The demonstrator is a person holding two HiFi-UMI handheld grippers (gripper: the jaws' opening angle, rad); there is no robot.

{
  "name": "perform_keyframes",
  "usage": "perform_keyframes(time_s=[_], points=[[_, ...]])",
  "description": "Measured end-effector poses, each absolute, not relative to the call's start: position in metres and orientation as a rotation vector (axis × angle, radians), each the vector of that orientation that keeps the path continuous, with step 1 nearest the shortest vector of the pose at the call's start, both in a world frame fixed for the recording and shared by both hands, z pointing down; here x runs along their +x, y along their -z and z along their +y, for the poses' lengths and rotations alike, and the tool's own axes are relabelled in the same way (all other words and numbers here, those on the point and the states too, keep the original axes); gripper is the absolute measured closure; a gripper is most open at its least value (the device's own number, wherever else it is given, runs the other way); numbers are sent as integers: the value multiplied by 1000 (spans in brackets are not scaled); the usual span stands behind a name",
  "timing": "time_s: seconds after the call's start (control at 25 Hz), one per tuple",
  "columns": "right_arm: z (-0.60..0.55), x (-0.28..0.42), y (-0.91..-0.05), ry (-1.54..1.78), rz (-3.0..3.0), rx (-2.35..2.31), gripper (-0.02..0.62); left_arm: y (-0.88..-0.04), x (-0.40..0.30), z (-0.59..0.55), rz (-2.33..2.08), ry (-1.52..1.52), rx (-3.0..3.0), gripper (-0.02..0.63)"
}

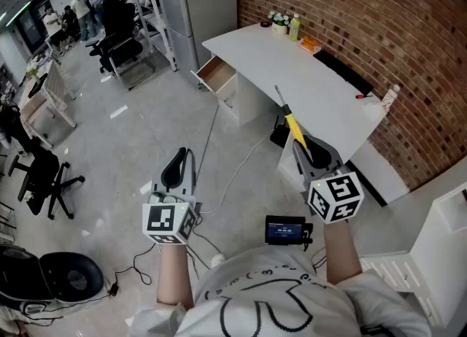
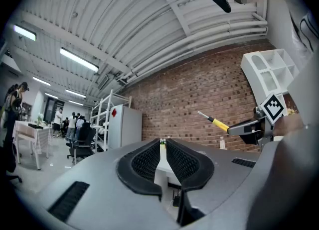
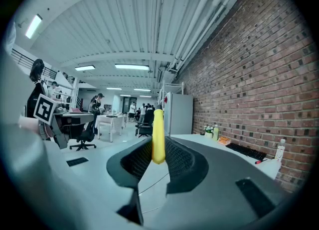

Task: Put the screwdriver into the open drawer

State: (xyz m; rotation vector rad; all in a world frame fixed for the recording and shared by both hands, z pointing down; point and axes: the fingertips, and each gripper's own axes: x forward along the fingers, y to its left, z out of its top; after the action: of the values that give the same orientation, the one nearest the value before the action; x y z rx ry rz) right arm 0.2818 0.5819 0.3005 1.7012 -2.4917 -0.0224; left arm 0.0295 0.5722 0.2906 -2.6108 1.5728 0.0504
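Observation:
My right gripper is shut on the screwdriver, held in the air over the near end of the white desk. Its yellow handle sits between the jaws and its metal shaft points towards the desk top. In the right gripper view the yellow handle stands upright between the black pads of this gripper. The open drawer juts from the desk's left end, well ahead of both grippers. My left gripper hangs over the floor, shut with nothing in it; in its own view the left gripper has its tips together, and the screwdriver shows at the right.
A brick wall runs behind the desk. On the desk lie a keyboard, small plants and a white bottle. Office chairs stand on the left, cables trail over the floor, and a white shelf unit is at the right.

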Motion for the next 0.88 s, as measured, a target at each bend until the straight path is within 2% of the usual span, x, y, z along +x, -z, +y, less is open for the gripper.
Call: perform_keyframes(time_s=[0.88], points=[[560, 306, -328, 14, -2567, 1460, 525, -315, 82, 557, 1711, -25, -2580, 558]])
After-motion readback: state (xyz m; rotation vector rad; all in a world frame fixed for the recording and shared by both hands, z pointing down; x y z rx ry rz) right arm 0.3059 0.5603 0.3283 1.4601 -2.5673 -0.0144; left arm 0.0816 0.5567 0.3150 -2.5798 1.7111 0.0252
